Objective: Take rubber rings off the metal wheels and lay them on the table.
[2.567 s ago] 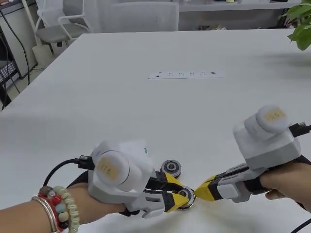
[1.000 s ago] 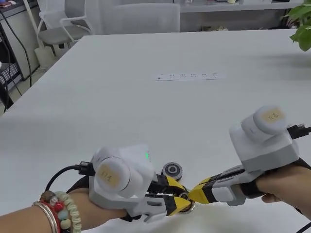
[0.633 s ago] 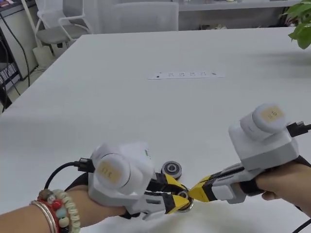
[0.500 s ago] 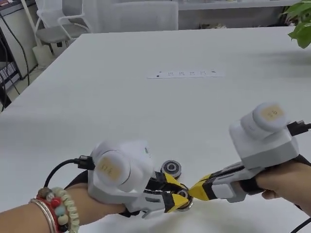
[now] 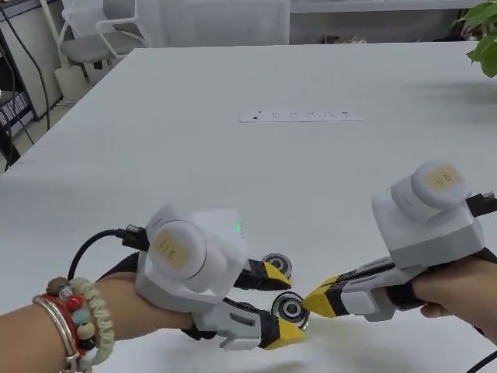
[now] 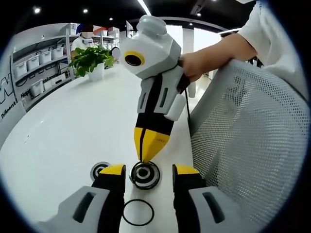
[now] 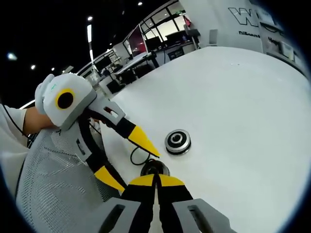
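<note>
A metal wheel [image 5: 290, 308] with a dark rubber rim lies flat on the white table [image 5: 256, 171]. My left gripper [image 5: 279, 303] is open, one yellow jaw on each side of the wheel [image 6: 145, 174] and clear of it. My right gripper [image 5: 309, 303] is shut, its yellow tip touching the wheel's edge [image 7: 154, 169]; whether it pinches the rubber I cannot tell. A second wheel [image 5: 277, 263] lies just beyond, beside the left gripper's far jaw. One loose black rubber ring [image 6: 137, 212] lies on the table between the left gripper's jaw bases.
A white power strip [image 5: 301, 116] lies farther out on the table. A mesh chair back [image 6: 248, 145] is close behind the near table edge. A potted plant [image 5: 483, 47] stands at the far right corner, and chairs [image 5: 93, 39] beyond the far left.
My left gripper's jaws, earlier closed on the wheel, have spread apart and let it go. The right gripper's tip stays at the wheel. The head camera has shifted slightly.
</note>
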